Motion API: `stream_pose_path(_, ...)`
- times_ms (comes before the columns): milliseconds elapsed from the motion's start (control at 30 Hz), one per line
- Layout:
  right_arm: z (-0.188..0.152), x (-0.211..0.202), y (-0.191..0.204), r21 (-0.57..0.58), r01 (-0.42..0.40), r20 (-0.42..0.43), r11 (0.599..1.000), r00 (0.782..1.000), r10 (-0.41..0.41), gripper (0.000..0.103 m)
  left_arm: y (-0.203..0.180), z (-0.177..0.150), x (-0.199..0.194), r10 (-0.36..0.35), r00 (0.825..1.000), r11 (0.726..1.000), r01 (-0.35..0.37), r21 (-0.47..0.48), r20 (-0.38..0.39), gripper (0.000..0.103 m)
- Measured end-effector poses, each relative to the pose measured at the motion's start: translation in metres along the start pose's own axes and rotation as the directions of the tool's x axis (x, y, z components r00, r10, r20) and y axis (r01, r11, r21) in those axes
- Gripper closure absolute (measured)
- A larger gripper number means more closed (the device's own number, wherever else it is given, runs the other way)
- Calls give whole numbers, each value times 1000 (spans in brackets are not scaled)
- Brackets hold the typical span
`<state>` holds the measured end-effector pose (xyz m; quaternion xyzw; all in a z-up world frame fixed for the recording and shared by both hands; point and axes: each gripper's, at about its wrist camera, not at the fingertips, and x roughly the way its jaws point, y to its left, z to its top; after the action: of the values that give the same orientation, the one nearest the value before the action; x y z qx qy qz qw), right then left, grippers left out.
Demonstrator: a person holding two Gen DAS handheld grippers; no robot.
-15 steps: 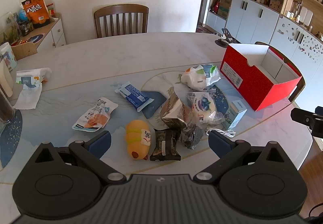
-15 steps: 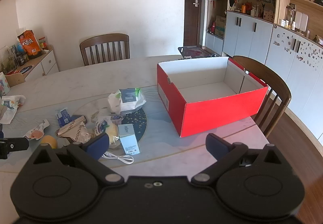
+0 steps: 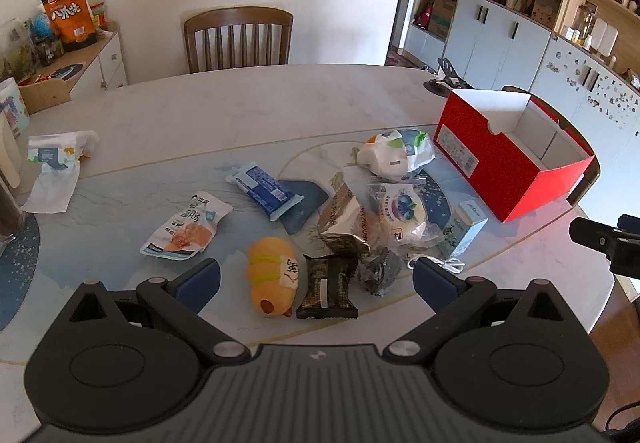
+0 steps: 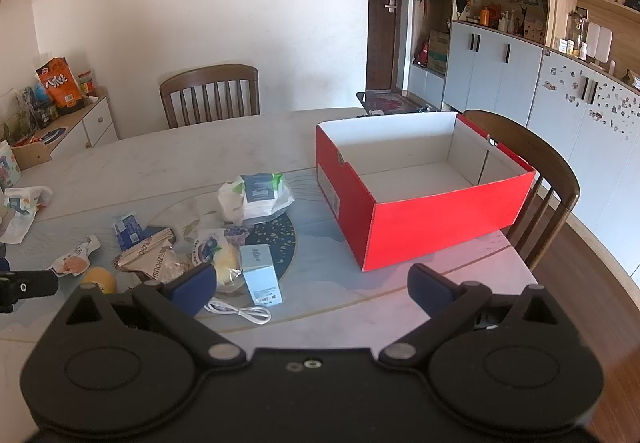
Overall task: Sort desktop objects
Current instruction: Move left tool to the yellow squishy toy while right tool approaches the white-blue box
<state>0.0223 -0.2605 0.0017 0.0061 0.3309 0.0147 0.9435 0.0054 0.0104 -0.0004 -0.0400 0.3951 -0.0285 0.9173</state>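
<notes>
Hovering wide open, left tool [image 3: 316, 283] above yellow bun [image 3: 271, 281]; right tool [image 4: 310, 285] open, facing red box [image 4: 424, 211].

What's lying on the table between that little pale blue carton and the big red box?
Nothing: in the right wrist view, bare table separates the pale blue carton from the red box. The white cable lies nearer the camera instead.

right claw [image 3: 612, 247] cropped, package print unreadable
</notes>
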Motion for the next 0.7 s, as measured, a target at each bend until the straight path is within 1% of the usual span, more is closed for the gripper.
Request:
stream_pose_path(133, 0, 2, 2, -2, -4, 1, 1000, 1000, 4, 1, 2, 1, -1, -23, 1000, 1000, 24, -8, 12, 0)
stream_pose_path(367, 0, 3, 7, -8, -18, 1, 1000, 1000, 18, 1, 3, 3, -1, 3, 1000, 1000, -3, 10, 23, 0)
stream_pose_path(533, 1, 4, 8, -7, -31, 12, 999, 999, 31, 1, 7, 4, 2, 28, 999, 1000, -29, 10, 16, 0)
stream_pose_path(600, 2, 5, 9, -4, -37, 14, 999, 999, 37, 1, 9, 4, 4, 49, 999, 999, -49, 16, 11, 0)
stream_pose_path(633, 2, 6, 9, -1, -45, 16, 999, 999, 45, 1, 10, 4, 4, 49, 999, 999, -49, 16, 10, 0)
stream_pose_path(700, 3, 10, 10, 0, -72, 7, 997, 997, 72, 1, 13, 5, 6, 25, 1000, 1000, -25, 8, 10, 0)
